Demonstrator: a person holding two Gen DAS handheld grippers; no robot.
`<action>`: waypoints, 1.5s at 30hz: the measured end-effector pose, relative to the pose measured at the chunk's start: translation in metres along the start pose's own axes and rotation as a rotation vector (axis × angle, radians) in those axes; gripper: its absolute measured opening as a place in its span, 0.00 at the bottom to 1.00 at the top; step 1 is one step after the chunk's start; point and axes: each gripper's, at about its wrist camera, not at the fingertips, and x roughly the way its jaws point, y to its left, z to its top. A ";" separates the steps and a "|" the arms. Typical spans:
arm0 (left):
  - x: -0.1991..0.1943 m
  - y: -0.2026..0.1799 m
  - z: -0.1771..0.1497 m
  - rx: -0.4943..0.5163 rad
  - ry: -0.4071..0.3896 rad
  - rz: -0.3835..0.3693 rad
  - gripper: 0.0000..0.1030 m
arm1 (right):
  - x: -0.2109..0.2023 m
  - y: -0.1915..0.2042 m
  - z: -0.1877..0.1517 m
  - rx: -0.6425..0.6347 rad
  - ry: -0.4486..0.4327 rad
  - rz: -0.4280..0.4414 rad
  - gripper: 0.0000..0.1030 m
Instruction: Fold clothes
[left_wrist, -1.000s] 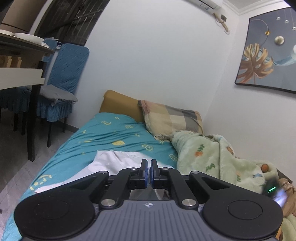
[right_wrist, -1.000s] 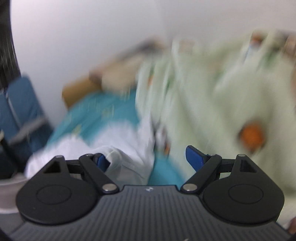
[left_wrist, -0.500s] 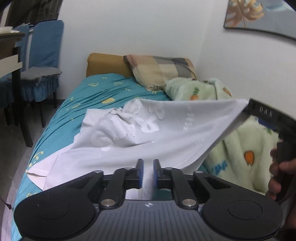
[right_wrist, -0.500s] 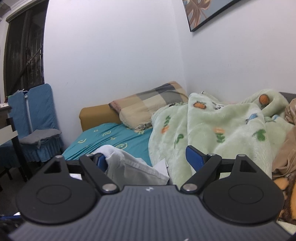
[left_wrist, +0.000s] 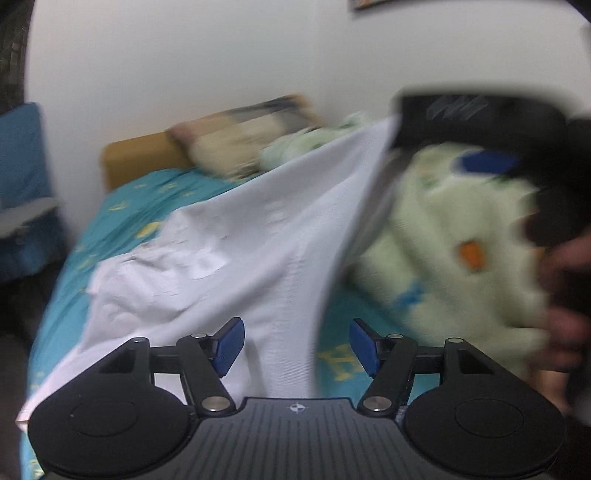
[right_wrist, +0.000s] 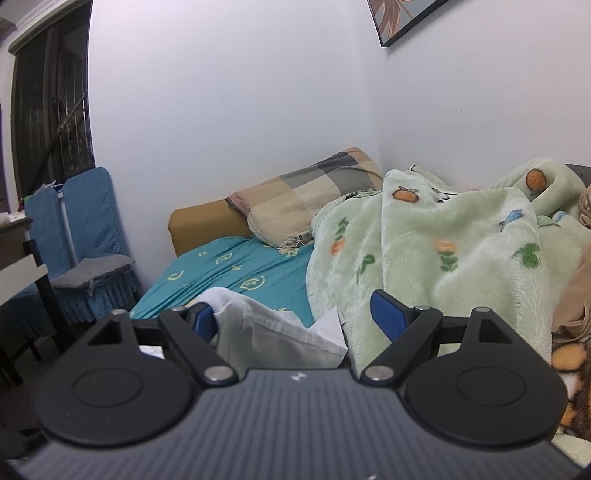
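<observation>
Left claw (left_wrist: 295, 345) newly spread, white shirt (left_wrist: 258, 236) draped between its pads.

One white garment (left_wrist: 236, 254), one pillow (right_wrist: 306, 206), one green blanket (right_wrist: 443, 258), two blue chairs (right_wrist: 88, 221).

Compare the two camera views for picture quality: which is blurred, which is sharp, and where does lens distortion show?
Left wrist view: motion blur smears the white garment, green blanket and pillow; only the left tool stays crisp. Right wrist view: sharp throughout, evenly lit, with the plaid pillow clear; fisheye curvature bends the window frame at the left edge.
</observation>
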 end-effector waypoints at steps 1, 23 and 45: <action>0.008 0.002 -0.001 -0.014 0.006 0.072 0.63 | 0.001 -0.002 0.000 0.004 0.001 -0.003 0.83; -0.065 0.097 -0.010 -0.424 -0.029 0.252 0.71 | -0.010 -0.003 -0.012 -0.068 -0.152 -0.131 0.83; -0.067 0.132 -0.046 -0.634 0.004 0.396 0.82 | 0.008 -0.003 -0.023 -0.168 0.037 -0.132 0.83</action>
